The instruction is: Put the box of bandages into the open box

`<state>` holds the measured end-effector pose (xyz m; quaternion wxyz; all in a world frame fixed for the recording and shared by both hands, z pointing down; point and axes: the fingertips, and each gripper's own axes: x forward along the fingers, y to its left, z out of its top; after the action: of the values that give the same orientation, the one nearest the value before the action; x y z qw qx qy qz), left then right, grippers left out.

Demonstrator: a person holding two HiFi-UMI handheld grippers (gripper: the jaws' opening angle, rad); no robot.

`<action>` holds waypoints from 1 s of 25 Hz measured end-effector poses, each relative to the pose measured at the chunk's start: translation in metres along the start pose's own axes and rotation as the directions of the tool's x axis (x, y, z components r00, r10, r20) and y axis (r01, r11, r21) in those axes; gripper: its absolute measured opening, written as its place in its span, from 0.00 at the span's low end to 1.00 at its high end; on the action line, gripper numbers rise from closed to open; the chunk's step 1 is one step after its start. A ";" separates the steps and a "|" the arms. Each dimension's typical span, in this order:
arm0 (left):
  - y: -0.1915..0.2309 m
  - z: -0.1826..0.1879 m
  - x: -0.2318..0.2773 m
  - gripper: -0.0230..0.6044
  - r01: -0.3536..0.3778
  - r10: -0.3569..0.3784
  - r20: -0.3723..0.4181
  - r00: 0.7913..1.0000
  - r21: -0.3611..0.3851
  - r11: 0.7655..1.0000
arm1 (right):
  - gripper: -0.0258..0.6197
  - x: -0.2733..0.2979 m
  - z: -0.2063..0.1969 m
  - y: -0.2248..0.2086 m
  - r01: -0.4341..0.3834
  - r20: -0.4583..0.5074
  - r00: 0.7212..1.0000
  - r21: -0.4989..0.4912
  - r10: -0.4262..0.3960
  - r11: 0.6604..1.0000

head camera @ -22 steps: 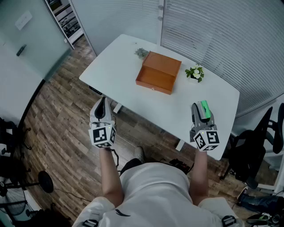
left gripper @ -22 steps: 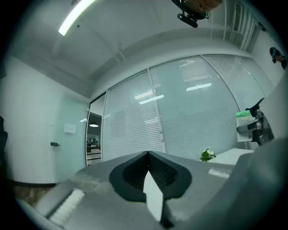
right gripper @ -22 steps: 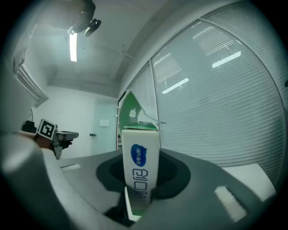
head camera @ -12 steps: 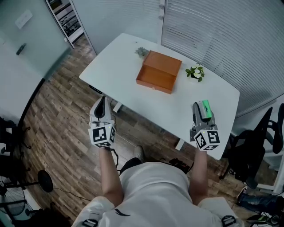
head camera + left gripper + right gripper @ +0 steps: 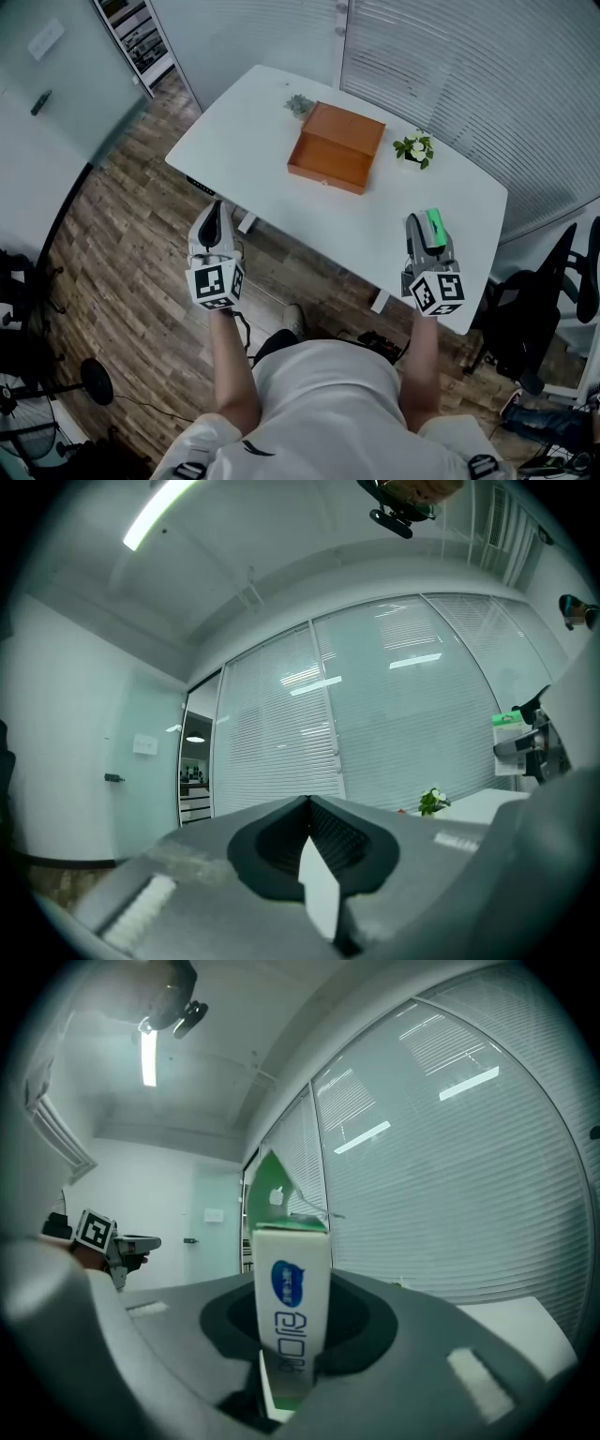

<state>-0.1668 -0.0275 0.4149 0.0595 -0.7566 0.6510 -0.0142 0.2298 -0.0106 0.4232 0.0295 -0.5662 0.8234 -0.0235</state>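
A green and white box of bandages (image 5: 432,226) is clamped in my right gripper (image 5: 427,234), held upright over the near right part of the white table (image 5: 253,131). In the right gripper view the box of bandages (image 5: 291,1321) stands between the jaws, its green flap up. The open brown box (image 5: 337,148) lies at the table's far middle, well ahead and left of that gripper. My left gripper (image 5: 215,225) hangs off the table's near left edge over the floor, jaws shut with nothing in them. The left gripper (image 5: 314,892) points up at the blinds.
A small potted plant with white flowers (image 5: 413,149) stands right of the brown box, and a grey-green one (image 5: 299,105) sits behind its far left corner. A black office chair (image 5: 548,309) is at the right; a shelf (image 5: 141,37) stands far left.
Both grippers stay almost where they were; the right one, still holding the box of bandages, has barely shifted. The view has drifted slightly.
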 end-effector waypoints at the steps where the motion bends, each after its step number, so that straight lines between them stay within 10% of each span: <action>1: 0.001 -0.001 0.002 0.04 0.001 -0.001 -0.001 1.000 -0.001 1.000 | 0.18 0.001 -0.001 0.000 0.002 -0.002 1.000 0.000 -0.002 1.000; 25: 0.064 -0.027 0.126 0.04 0.113 -0.113 -0.022 0.993 -0.010 0.994 | 0.19 0.111 -0.012 0.001 0.091 -0.060 0.993 -0.104 -0.098 0.990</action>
<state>-0.2134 -0.1629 0.4277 0.0481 -0.7922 0.6079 -0.0231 0.1883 -0.1137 0.4326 -0.0273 -0.6043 0.7963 -0.0016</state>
